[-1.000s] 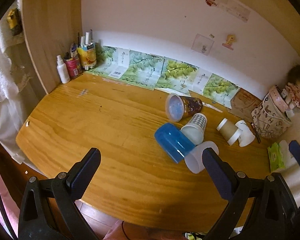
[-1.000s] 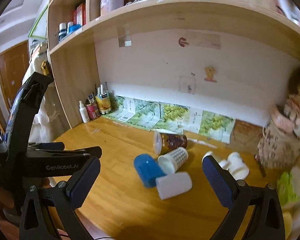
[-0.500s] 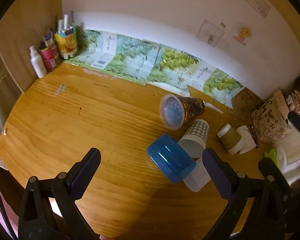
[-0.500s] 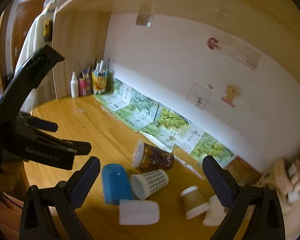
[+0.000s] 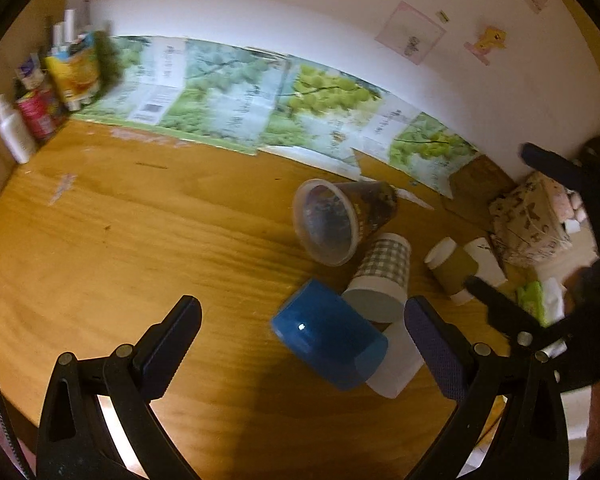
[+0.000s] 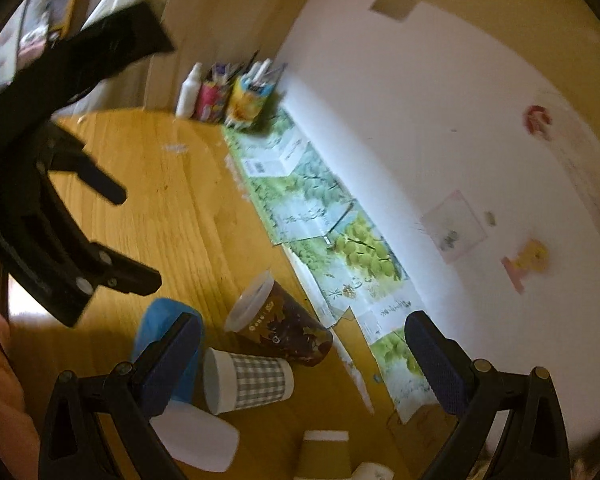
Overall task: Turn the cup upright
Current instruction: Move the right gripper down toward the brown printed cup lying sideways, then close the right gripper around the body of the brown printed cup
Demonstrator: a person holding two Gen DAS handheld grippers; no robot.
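A blue cup (image 5: 327,346) lies at five o'clock on the honey-yellow wooden table (image 5: 140,240). Beside it are a grey-and-white checked cup (image 5: 382,276), a dark brown printed cup (image 5: 348,216) and a translucent white cup (image 5: 396,364). Green grape-print paper (image 5: 260,100) runs along at twelve o'clock.

I count six cups lying on their sides on the desk (image 5: 140,248): one blue cup (image 5: 328,340), one frosted white cup (image 5: 396,364), one checked cup (image 5: 380,280), one dark printed cup (image 5: 340,220), one brown paper cup (image 5: 452,272) and one white paper cup (image 5: 484,260). I see one white bottle (image 5: 14,132) and two pen tins (image 5: 56,84) in the corner
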